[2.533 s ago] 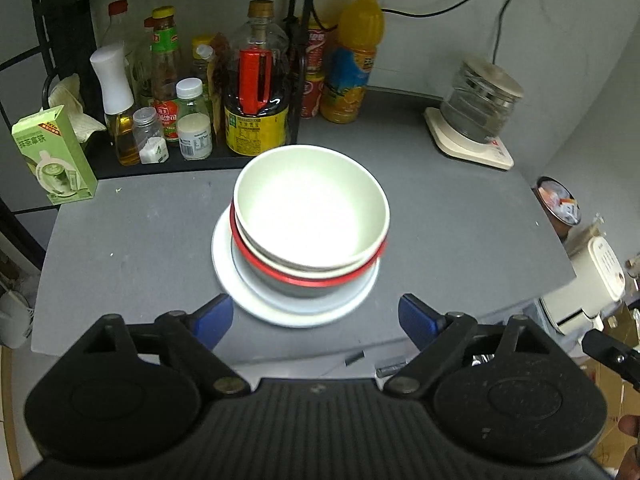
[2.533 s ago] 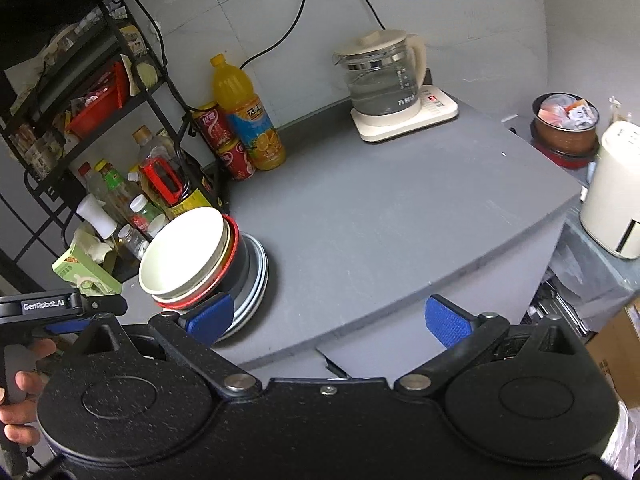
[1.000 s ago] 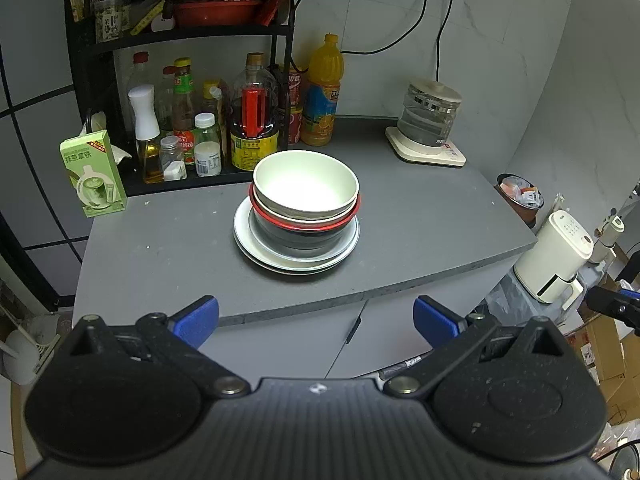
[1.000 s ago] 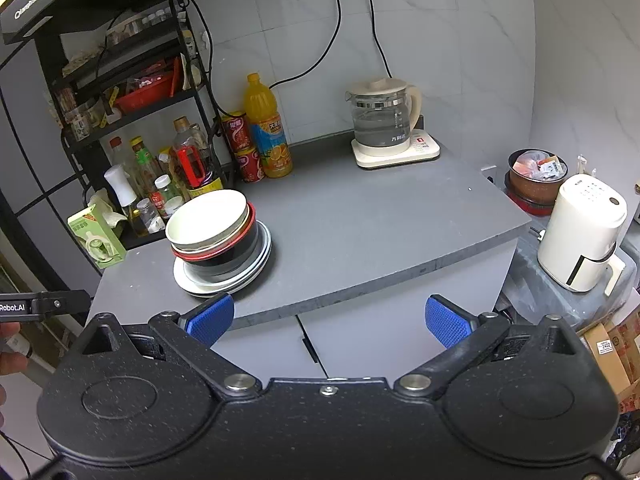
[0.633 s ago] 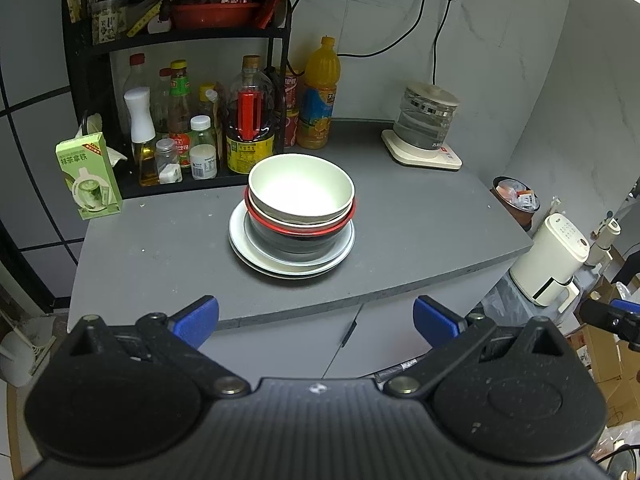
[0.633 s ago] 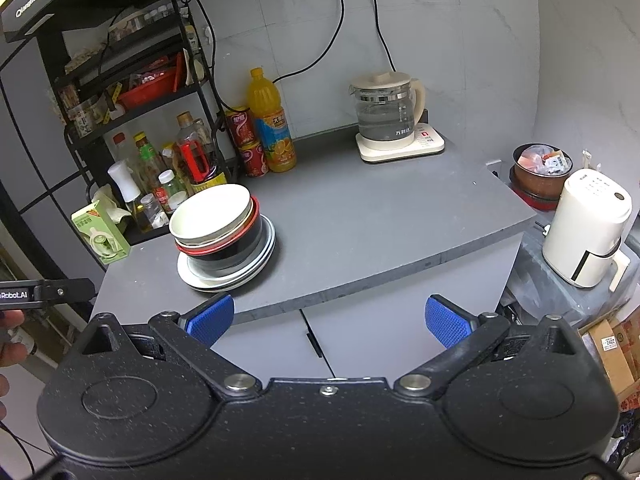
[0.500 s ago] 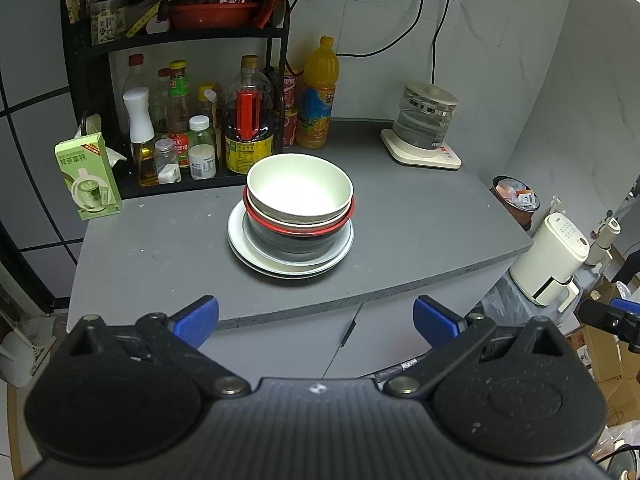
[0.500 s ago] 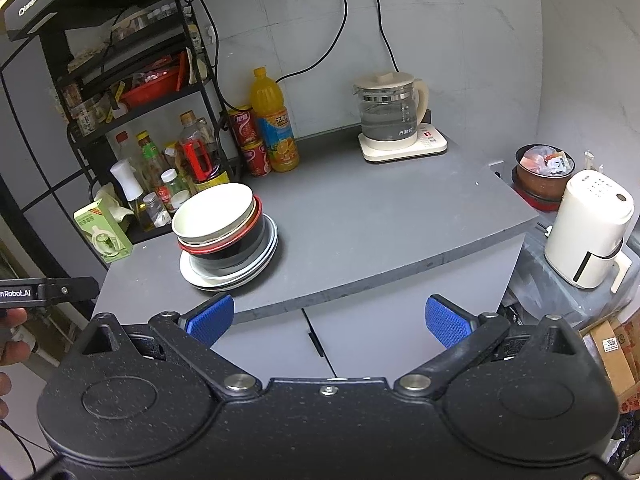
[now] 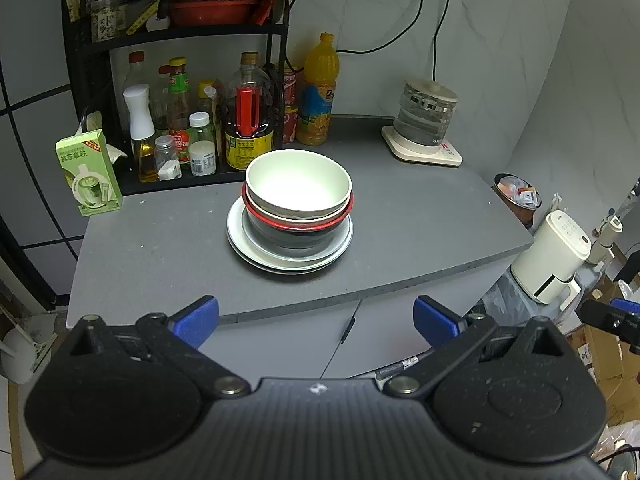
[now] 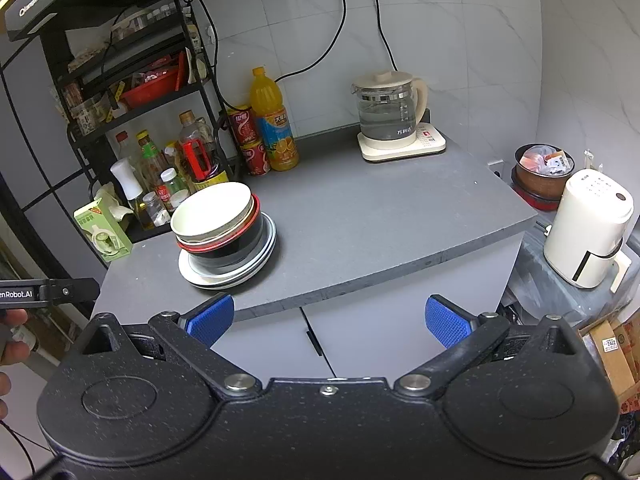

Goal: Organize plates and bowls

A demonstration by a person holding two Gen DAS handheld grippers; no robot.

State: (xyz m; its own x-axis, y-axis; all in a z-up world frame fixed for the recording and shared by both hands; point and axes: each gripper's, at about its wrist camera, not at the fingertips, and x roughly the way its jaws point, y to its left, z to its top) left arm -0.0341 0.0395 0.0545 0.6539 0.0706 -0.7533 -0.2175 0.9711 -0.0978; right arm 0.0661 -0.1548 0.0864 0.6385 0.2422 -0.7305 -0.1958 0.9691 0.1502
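A stack stands on the grey counter (image 9: 420,224): a pale bowl (image 9: 298,184) on top, nested in a red-rimmed black bowl (image 9: 296,234), on white plates (image 9: 240,236). The same stack shows in the right wrist view, with pale bowl (image 10: 210,210) and plates (image 10: 228,276). My left gripper (image 9: 316,320) is open and empty, held back in front of the counter's edge. My right gripper (image 10: 328,320) is open and empty, also off the counter, to the right of the stack.
A black rack (image 9: 180,60) with bottles, an orange juice bottle (image 9: 318,92) and a green carton (image 9: 90,178) stand behind the stack. A glass kettle (image 9: 426,120) sits at the back right. A white appliance (image 10: 588,228) and a bin (image 10: 542,176) stand right of the counter.
Both grippers have pulled back and up from the stack, which now looks smaller and farther. The stack has not moved. Both grippers stay open.
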